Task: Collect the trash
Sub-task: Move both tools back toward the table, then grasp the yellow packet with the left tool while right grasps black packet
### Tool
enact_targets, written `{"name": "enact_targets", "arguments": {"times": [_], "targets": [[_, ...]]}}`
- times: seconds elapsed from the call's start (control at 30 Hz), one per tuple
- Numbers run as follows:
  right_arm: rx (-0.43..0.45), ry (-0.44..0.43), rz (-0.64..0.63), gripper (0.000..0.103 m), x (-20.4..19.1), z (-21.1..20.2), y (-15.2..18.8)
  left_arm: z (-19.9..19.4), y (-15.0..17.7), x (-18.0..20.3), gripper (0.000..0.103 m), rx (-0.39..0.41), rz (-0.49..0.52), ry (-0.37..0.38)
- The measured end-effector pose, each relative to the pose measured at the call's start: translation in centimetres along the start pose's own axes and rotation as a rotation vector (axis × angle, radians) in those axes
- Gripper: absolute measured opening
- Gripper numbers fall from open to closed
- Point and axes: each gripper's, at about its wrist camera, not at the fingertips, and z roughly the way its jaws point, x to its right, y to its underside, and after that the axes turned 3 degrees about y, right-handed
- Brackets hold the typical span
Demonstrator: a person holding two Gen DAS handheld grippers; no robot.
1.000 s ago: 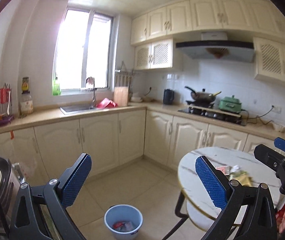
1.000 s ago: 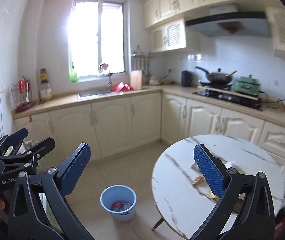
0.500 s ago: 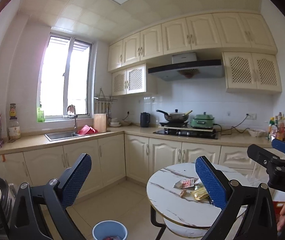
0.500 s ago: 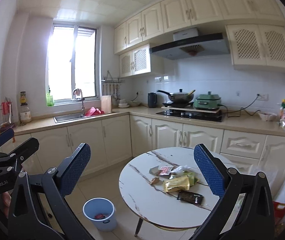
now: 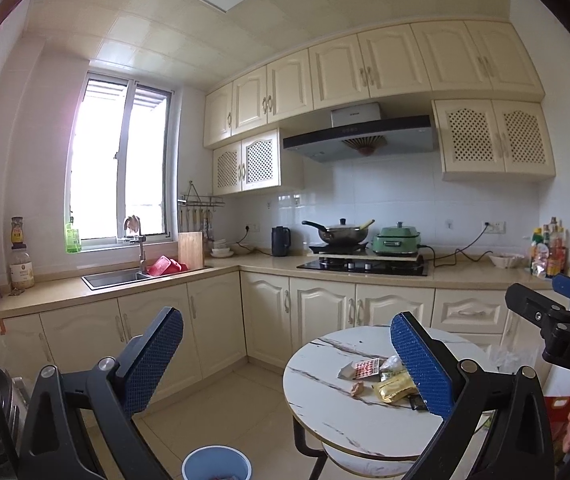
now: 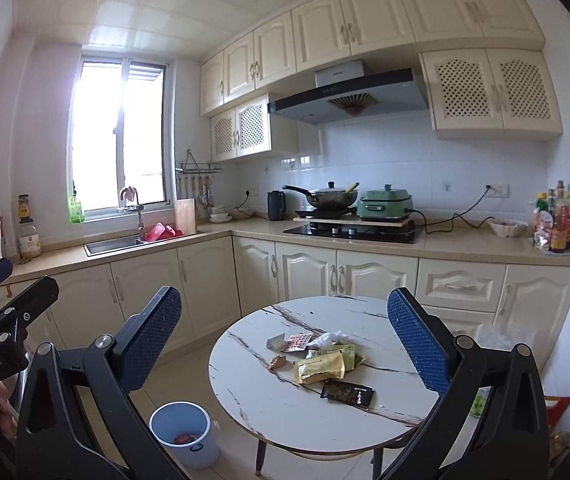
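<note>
I hold both grippers, left (image 5: 285, 364) and right (image 6: 285, 344), fingers spread wide and empty, above open floor before the round bench (image 6: 253, 392). The trash (image 6: 321, 364) lies mid-bench at my 12 o'clock, clear of its rim; the black wrapper's (image 6: 347, 394) long axis runs 10 to 4. The bin (image 6: 185, 434) stands on the floor at 7; the writing is too small to read.

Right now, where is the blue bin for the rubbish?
The blue bin stands on the floor just left of the round table in the right wrist view. It is by the left side of that table.
</note>
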Motion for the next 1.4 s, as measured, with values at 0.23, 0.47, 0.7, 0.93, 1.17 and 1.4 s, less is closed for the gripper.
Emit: {"name": "enact_targets", "arguments": {"times": [0.23,0.47,0.7,0.93,1.17,1.4], "targets": [[-0.04,0.051,0.014,0.103,2.2,2.5,1.2,6.2,-1.5,0.3,0.102,-0.056,0.002,0.012],[-0.176,0.133,0.051,0.103,6.7,8.7,4.4,14.5,-1.3,1.3,0.102,-0.21,-0.018,0.06],[-0.366,0.176,0.067,0.103,10.2,16.8,9.5,25.2,-1.0,3.9,0.102,-0.395,-0.018,0.132],[-0.516,0.208,0.077,0.103,13.5,22.9,13.9,35.4,1.4,9.8,0.102,-0.571,0.061,0.249],[-0.631,0.164,0.036,0.103,15.2,26.4,17.4,42.9,3.8,14.5,0.081,-0.704,0.15,0.369],[-0.67,0.144,0.025,0.103,17.0,27.3,19.2,47.8,5.4,16.6,0.053,-0.782,0.156,0.421]]}}
